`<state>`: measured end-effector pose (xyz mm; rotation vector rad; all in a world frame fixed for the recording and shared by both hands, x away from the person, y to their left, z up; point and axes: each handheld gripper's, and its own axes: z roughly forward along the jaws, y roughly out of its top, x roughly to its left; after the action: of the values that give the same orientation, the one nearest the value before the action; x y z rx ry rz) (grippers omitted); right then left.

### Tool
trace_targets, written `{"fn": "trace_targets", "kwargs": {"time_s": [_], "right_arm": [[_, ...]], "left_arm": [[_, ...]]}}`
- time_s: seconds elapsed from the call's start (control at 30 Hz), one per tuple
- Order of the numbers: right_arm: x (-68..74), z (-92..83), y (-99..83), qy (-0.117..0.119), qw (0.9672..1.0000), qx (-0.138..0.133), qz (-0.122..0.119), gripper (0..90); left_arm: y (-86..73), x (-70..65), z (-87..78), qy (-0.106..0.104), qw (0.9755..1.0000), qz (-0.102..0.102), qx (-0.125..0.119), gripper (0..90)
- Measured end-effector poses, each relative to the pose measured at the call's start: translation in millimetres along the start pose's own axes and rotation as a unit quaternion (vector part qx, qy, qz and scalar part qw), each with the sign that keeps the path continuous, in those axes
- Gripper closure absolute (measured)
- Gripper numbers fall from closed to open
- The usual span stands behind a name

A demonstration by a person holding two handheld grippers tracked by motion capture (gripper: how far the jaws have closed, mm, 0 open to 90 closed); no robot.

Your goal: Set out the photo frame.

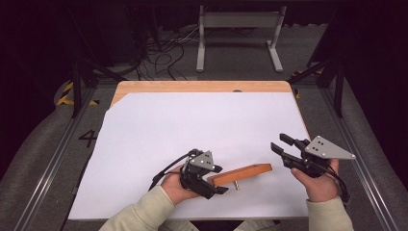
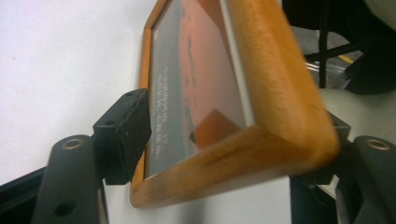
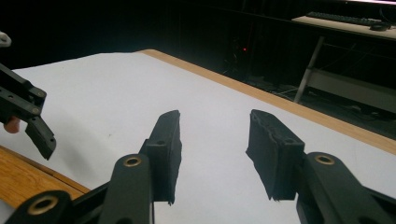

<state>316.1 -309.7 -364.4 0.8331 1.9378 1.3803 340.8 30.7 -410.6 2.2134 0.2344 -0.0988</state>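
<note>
One wooden picture frame [image 1: 243, 173] lies on the table at about six o'clock, with one small metal peg [image 1: 235, 185] under its near edge. Two handheld grippers are in play: the left gripper [image 1: 217, 179] at seven o'clock, the right gripper [image 1: 283, 144] at four o'clock, each borne by one hand, so two hands. One white paper sheet [image 1: 192, 130] covers one wooden table [image 1: 202, 86]. One grey metal stand [image 1: 239, 29] sits on the floor at twelve o'clock, and one tangle of cables [image 1: 161, 55] at eleven.

An orange-brown wooden frame [image 1: 243, 173] lies on white paper [image 1: 192, 125] covering a light wooden table [image 1: 202, 86].
</note>
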Motion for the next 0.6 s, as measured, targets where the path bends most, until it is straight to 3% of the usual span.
{"fn": "trace_targets", "kwargs": {"time_s": [0.13, 0.27, 0.33, 0.4, 0.47, 0.6], "right_arm": [[-1.0, -0.7, -0.4, -0.001, 1.0000, -0.002, 0.003, 54.1], [-0.6, -0.1, -0.4, -0.001, 1.0000, 0.000, 0.001, 53.9], [-0.9, -0.2, -0.6, -0.002, 1.0000, -0.001, 0.002, 53.9], [-2.0, -0.6, -1.3, -0.004, 1.0000, 0.001, 0.003, 54.3], [-2.6, -0.5, -2.5, -0.006, 1.0000, 0.006, 0.004, 56.2], [-2.9, 0.3, -5.4, -0.011, 0.9995, 0.028, 0.002, 65.8]], "left_arm": [[1.0, -2.7, -23.2, 0.004, 0.9989, -0.007, -0.046, 28.3], [0.4, -6.9, -51.5, 0.016, 0.9947, -0.008, -0.101, 31.8], [-3.9, -3.8, -63.8, 0.044, 0.9920, -0.010, -0.118, 34.9], [-9.9, 3.4, -69.1, 0.079, 0.9906, -0.022, -0.110, 40.5], [-17.3, 14.0, -68.5, 0.100, 0.9892, -0.046, -0.097, 50.0], [-27.6, 28.9, -56.3, 0.100, 0.9893, -0.087, -0.061, 66.5]]}}
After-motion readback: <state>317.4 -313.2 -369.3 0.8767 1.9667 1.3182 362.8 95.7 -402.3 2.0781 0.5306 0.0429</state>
